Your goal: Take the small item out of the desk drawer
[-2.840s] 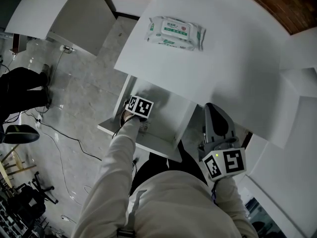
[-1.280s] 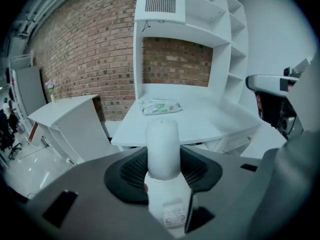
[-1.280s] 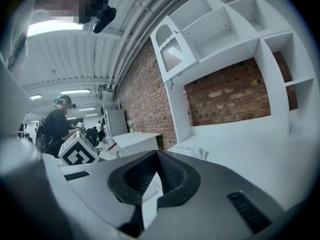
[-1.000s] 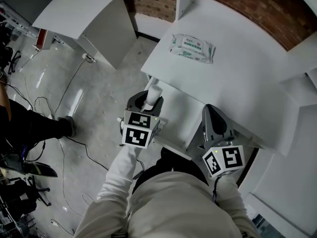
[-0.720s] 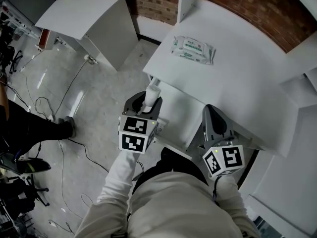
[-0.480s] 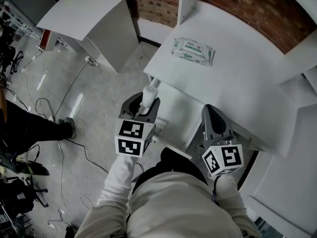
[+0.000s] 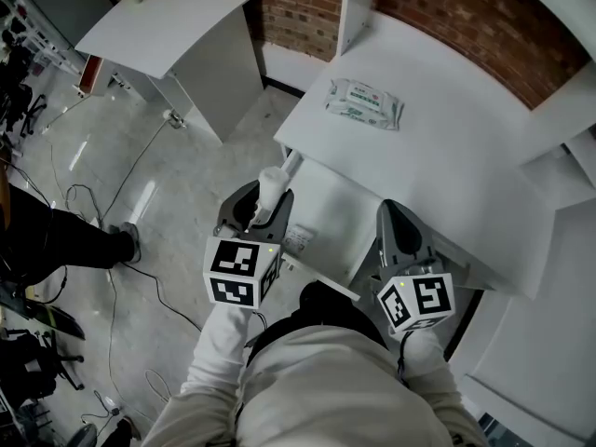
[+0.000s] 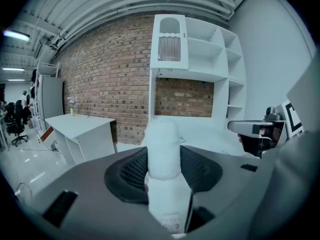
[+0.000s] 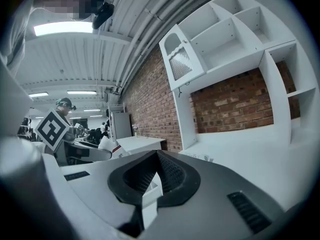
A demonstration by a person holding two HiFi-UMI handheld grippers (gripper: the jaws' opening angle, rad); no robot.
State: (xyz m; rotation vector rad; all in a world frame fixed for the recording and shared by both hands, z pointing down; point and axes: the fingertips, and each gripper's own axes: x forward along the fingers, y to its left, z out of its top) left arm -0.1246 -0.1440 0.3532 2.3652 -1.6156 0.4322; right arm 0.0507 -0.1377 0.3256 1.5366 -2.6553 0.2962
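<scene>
Head view, left gripper (image 7: 263,203) fingers (image 8: 201,170) clamped on white bottle (image 7: 271,179), raised farther from drawer (image 7: 326,214), right gripper (image 7: 393,214) closed, empty.

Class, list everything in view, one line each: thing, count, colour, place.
desk: one, white, ahead of the person
wipes pack: one, white and green, on the desk
drawer: one, white, open under the desk
side counter: one, white, far left
brick wall: one, red-brown, behind the desk
bottle: one, white, clamped in the left tool
left tool: one, grey, shut on the bottle, at the drawer's left edge
right tool: one, grey, shut, empty, by the drawer's right side
</scene>
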